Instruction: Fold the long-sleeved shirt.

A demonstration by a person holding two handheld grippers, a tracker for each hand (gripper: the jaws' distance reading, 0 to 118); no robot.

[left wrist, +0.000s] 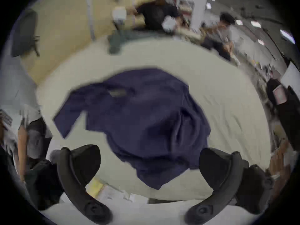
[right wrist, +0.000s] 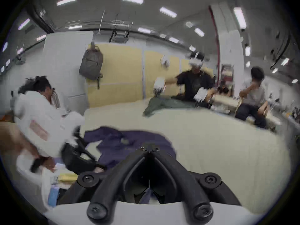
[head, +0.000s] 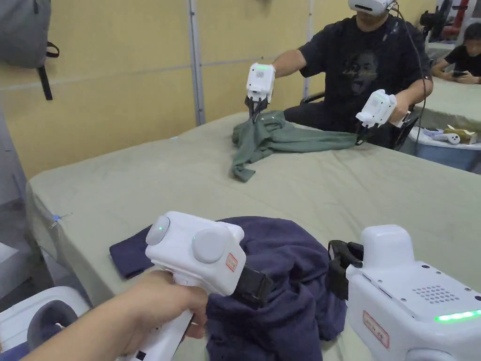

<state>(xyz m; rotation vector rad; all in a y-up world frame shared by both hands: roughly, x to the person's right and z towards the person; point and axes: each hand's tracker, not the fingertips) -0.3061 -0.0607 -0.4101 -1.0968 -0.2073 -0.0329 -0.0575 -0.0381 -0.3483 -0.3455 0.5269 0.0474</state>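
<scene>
The navy long-sleeved shirt [head: 286, 263] lies crumpled at the near edge of the cloth-covered table [head: 329, 197], one sleeve [head: 131, 256] spread flat to the left. Its lower part hangs over the table's front edge [left wrist: 154, 179]. My left gripper [head: 253, 286] hovers at the shirt's near left side; in the left gripper view it [left wrist: 149, 163] stands wide open, with the shirt [left wrist: 138, 114] beyond the jaws. My right gripper [head: 339, 268] sits by the shirt's right side, and its jaws meet at the tip [right wrist: 150, 147]. No cloth shows pinched there.
Across the table, a person in a headset holds a green garment [head: 282, 136] with two other grippers [head: 260, 84]. A grey backpack [head: 23, 33] hangs on the yellow partition. Another person sits at the far right [head: 465, 56]. Bare table lies between the two garments.
</scene>
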